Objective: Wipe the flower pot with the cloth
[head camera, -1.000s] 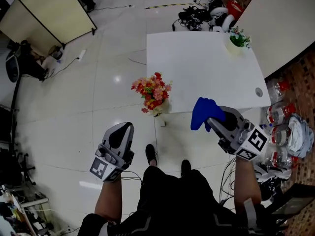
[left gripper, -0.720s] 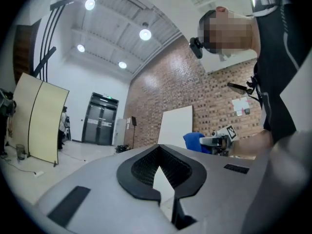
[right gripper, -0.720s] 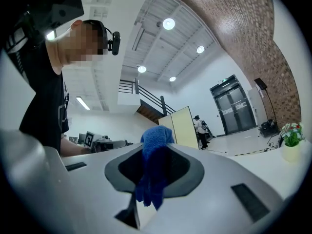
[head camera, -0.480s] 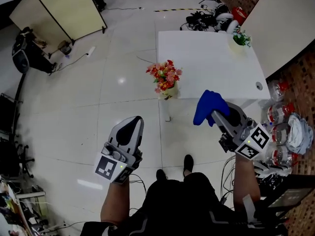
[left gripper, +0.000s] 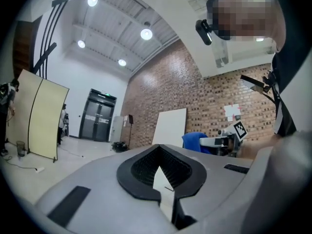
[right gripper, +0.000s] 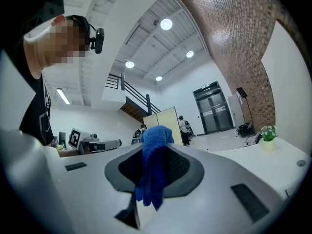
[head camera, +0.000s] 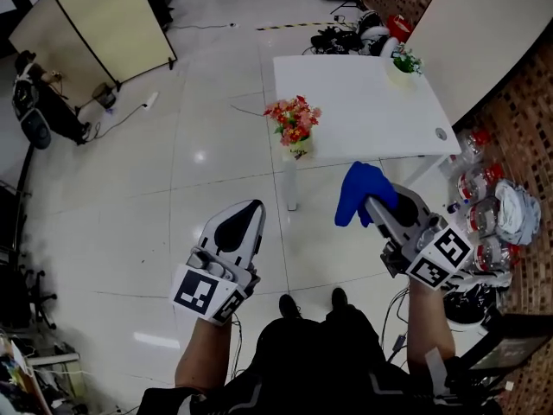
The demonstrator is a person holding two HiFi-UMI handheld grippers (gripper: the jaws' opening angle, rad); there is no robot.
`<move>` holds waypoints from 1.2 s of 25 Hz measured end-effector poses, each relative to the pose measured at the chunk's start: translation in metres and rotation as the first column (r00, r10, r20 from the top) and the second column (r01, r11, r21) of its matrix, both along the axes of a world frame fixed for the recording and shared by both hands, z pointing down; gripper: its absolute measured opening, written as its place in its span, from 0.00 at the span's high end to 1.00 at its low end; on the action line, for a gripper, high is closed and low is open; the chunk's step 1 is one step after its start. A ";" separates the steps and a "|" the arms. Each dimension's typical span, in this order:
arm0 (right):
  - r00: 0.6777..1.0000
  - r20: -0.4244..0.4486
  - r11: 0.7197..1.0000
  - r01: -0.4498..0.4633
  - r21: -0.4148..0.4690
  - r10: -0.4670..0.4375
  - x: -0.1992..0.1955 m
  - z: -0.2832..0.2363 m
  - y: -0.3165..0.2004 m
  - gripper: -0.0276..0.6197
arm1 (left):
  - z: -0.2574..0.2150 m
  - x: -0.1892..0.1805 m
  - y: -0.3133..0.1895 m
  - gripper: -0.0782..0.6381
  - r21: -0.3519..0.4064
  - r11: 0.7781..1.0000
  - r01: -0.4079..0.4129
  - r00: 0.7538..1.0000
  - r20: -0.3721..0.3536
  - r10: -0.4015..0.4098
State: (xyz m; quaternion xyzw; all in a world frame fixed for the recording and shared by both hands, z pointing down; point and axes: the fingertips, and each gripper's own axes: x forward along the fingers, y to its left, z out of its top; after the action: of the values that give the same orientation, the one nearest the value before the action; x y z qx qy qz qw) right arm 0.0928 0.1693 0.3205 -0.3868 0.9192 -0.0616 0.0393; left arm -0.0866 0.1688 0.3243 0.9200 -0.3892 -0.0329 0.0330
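Note:
A pot of red and orange flowers (head camera: 294, 126) stands on the near left corner of the white table (head camera: 363, 102). My right gripper (head camera: 370, 204) is shut on a blue cloth (head camera: 359, 192), held in the air short of the table's near edge; the cloth (right gripper: 154, 165) hangs over its jaws in the right gripper view. My left gripper (head camera: 244, 221) is shut with nothing in it, over the floor to the left of the table. In the left gripper view its jaws (left gripper: 163, 191) meet, and the right gripper with the blue cloth (left gripper: 196, 141) shows beyond.
A small white pot with a green plant (head camera: 402, 64) stands at the table's far right corner. Clear bottles and bags (head camera: 488, 227) lie by the brick wall on the right. A folding screen (head camera: 95, 20) stands at far left, cables and gear (head camera: 350, 28) beyond the table.
Both grippers and the person have backed away from the table. The table and flower pot now lie farther off and higher in the head view. The cloth stays in the right gripper.

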 end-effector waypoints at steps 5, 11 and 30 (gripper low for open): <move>1.000 -0.014 1.000 0.004 0.017 -0.004 0.002 -0.010 0.009 0.85 | -0.009 0.000 0.012 0.89 0.008 1.000 0.027 1.000 -0.009 -0.027; 0.997 -0.076 1.000 -0.021 0.005 0.022 0.025 -0.010 0.020 0.85 | -0.024 0.027 0.023 0.89 0.020 0.999 0.029 1.000 0.005 -0.029; 0.995 -0.095 1.000 -0.014 0.016 0.015 0.054 -0.005 0.021 0.85 | -0.024 0.060 0.017 0.89 0.070 0.995 0.076 0.992 0.095 -0.082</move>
State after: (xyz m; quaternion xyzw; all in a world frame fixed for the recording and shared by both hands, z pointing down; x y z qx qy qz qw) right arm 0.1472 0.1905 0.3151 -0.3956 0.9177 -0.0359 -0.0009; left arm -0.0265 0.1855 0.3000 0.9049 -0.4252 -0.0021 -0.0181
